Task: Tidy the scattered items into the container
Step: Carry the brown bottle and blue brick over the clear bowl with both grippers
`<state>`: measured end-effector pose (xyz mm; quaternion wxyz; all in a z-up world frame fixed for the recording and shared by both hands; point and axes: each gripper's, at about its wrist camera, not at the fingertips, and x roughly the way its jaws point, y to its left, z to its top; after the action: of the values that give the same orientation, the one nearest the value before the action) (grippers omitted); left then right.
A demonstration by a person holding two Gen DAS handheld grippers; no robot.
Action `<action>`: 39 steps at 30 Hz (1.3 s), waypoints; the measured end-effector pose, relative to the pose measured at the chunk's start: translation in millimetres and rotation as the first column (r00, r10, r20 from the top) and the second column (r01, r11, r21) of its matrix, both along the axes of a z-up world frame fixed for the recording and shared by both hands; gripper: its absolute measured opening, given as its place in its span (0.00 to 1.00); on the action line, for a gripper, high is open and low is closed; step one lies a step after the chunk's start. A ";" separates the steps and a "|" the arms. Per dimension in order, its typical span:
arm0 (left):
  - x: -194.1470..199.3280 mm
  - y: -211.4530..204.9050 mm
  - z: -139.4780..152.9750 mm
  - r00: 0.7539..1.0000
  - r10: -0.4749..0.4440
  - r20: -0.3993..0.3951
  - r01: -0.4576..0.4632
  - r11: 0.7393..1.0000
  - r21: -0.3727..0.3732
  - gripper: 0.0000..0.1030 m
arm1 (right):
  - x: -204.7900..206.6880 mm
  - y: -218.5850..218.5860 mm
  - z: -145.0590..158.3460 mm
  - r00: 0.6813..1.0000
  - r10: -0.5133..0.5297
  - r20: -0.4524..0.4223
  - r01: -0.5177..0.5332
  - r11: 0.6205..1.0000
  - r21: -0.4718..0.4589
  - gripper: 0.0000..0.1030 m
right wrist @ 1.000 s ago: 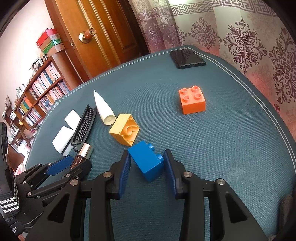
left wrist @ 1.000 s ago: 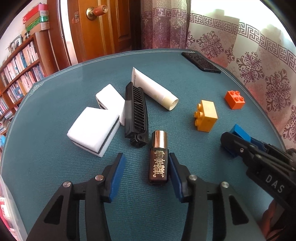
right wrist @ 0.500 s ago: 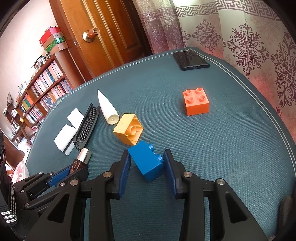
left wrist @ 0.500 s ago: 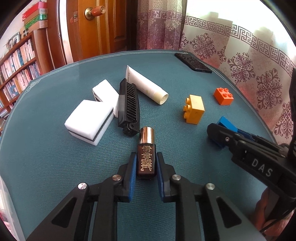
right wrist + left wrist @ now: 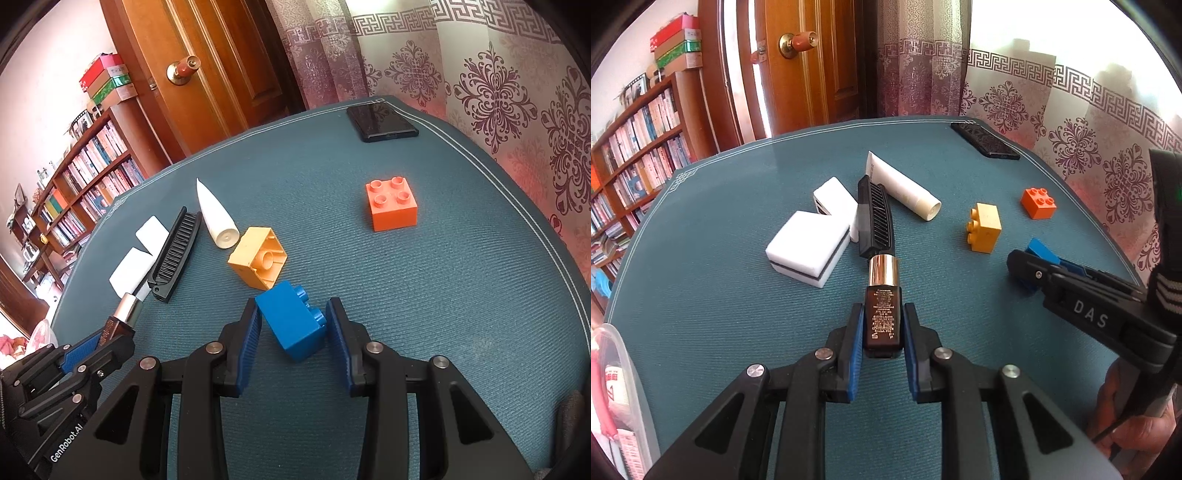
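Note:
My left gripper is shut on a dark brown bottle with a gold cap, which points away toward the black comb. The right gripper holds a blue brick between its pads, low over the teal table. From the left wrist view the right gripper shows at the right with that blue brick. A yellow brick, an orange brick, a white tube and two white sponges lie scattered. A clear container's rim shows at the far left.
A black phone lies near the table's far right edge by the patterned curtain. A wooden door and bookshelves stand beyond the table. A person's hand grips the right tool's handle at the lower right.
My left gripper has shut on the brown bottle, which lay loose between its open fingers a second ago. The right gripper stays shut on the blue brick with little movement.

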<state>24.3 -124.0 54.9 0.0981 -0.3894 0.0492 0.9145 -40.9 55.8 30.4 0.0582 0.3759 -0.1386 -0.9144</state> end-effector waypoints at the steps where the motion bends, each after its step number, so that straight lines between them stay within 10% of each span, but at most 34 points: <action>1: 1.4 -1.6 1.5 1.000 0.005 -0.006 -0.005 1.000 -0.001 0.22 | -0.3 -0.1 0.0 1.000 0.000 0.000 0.000 1.000 0.001 0.38; 39: 58.5 -133.7 38.6 0.976 0.200 -0.082 -0.187 0.972 0.141 0.22 | 38.8 -35.3 2.4 0.998 0.068 0.008 -0.068 0.998 0.003 0.28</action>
<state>82.8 -257.7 93.4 0.0316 -0.3409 -0.0452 0.9385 -2.1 20.5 32.8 0.0883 0.3840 -0.1245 -0.9106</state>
